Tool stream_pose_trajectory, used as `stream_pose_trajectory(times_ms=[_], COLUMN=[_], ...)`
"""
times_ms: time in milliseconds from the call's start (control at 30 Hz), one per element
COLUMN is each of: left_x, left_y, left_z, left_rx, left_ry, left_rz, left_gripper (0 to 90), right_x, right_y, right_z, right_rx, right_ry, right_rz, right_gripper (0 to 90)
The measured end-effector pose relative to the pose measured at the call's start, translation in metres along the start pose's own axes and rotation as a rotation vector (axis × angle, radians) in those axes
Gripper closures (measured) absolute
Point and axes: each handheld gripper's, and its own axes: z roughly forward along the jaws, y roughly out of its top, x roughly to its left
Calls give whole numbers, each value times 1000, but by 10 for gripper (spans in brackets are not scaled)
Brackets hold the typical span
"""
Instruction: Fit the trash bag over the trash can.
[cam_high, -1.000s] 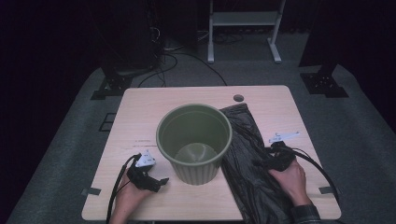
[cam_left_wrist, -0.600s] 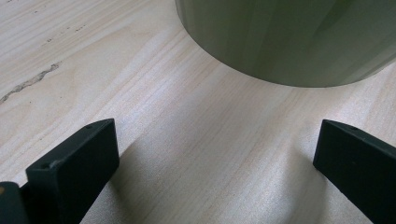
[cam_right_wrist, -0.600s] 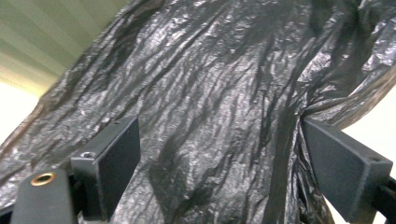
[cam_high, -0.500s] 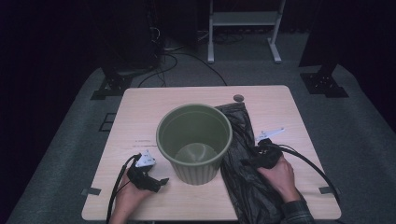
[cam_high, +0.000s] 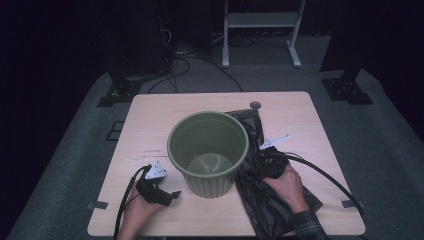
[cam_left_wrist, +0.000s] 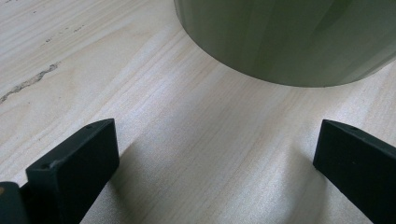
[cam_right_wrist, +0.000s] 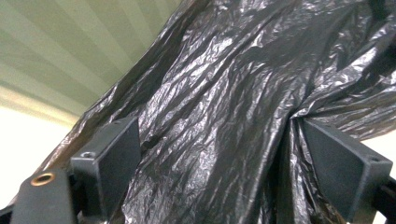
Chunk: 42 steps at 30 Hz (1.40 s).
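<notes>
The bin bag (cam_right_wrist: 224, 107) is thin, glossy, crinkled black plastic; the bin (cam_high: 208, 152) is matt green plastic; the desk (cam_high: 150, 115) is pale wood.

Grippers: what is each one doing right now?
Left gripper: open, empty, beside the green bin.
Right gripper: open, black bag between its jaws.

Pale wooden table (cam_high: 150, 115), green ribbed bin (cam_high: 208, 150) standing mid-table, black plastic bag (cam_high: 270, 200) — crumpled flat — beside it

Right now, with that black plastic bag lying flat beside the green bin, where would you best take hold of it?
Probably at a raised fold of the black bag near the green bin, coming from above. It lies flat and crumpled on the table, so only the wrinkles give anything to pinch. The right gripper already straddles such folds, open.
</notes>
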Motion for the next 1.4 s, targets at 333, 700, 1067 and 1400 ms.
stream_pose_trajectory(times_ms=[333,700,1067,1400], left_x=[0,0,0,0], left_y=[0,0,0,0], left_z=[0,0,0,0], left_rx=[0,0,-1,0], left_ry=[-1,-2,-1,-2], left_rz=[1,1,1,1], left_gripper=[0,0,0,0], right_x=[3,17,27,31], right_y=[2,5,1,-2], right_z=[8,16,13,13], right_rx=[-31,-32,-37,-36], right_ry=[1,-110,-153,-61], right_rz=[5,-58,-135,-148], right_gripper=[133,261,677,889])
